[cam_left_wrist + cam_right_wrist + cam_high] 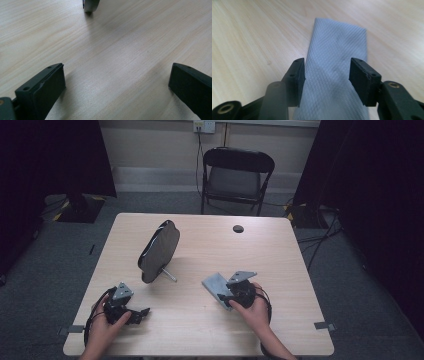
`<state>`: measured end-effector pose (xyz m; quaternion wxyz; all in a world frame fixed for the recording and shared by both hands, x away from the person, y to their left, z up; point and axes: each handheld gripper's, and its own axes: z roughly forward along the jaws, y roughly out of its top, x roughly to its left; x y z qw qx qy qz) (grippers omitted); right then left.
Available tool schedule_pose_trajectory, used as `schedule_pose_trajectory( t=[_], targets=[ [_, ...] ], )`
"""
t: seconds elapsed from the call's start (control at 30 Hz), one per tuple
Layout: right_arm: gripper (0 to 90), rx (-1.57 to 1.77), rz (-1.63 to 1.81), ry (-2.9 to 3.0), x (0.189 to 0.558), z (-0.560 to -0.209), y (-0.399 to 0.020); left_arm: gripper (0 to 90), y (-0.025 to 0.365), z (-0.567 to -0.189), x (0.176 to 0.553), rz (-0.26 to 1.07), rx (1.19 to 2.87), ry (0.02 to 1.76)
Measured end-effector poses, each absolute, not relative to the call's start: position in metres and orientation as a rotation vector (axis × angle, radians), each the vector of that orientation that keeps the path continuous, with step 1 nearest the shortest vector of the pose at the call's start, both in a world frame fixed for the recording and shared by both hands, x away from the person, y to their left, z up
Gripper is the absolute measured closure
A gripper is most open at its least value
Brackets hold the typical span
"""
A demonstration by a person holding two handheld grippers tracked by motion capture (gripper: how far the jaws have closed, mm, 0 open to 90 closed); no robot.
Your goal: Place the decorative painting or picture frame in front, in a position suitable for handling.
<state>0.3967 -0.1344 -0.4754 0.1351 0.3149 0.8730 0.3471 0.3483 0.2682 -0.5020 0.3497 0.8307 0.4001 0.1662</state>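
Note:
A folded grey cloth [214, 283] with a fine woven pattern lies flat on the wooden table [200, 240], right of the middle. My right gripper [223, 296] rests at the cloth's near end. In the right gripper view the cloth [337, 45] runs between the jaws of that gripper [327, 67], which stand apart and do not press on it. A black oval panel [159, 251] leans on a thin metal leg left of centre. My left gripper [141, 315] sits near the front left, open wide over bare wood [116, 77], holding nothing.
A rounded grey piece [90, 5] rests on the wood at the top edge of the left gripper view. A dark round hole [238, 228] is set in the table's far side. A black folding chair [237, 175] stands behind the table.

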Motion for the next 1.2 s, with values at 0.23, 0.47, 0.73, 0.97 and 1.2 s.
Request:
schedule_pose_trajectory(
  t=[0.23, 0.47, 0.73, 0.97, 1.2],
  targets=[
    [48.1, 0.898, 0.994, 2.54, 0.391, -0.483, -0.144, 0.0, 0.268, -0.502, 0.348, 0.433, 2.154, 1.038],
    [45.4, 0.925, 1.013, 2.572, 0.373, -0.483, -0.181, 0.0, 0.268, -0.502, 0.348, 0.433, 2.152, 1.039],
    [32.6, 0.958, 1.034, 2.57, 0.34, -0.485, -0.232, 0.0, 0.268, -0.502, 0.348, 0.433, 2.155, 1.038],
    [17.3, 0.958, 1.085, 2.558, 0.334, -0.482, -0.26, 0.0, 0.268, -0.502, 0.348, 0.43, 2.154, 1.038],
    [13.6, 0.9, 1.017, 2.578, 0.335, -0.492, -0.266, 0.0, 0.268, -0.502, 0.348, 0.43, 2.153, 1.039]
  ],
)
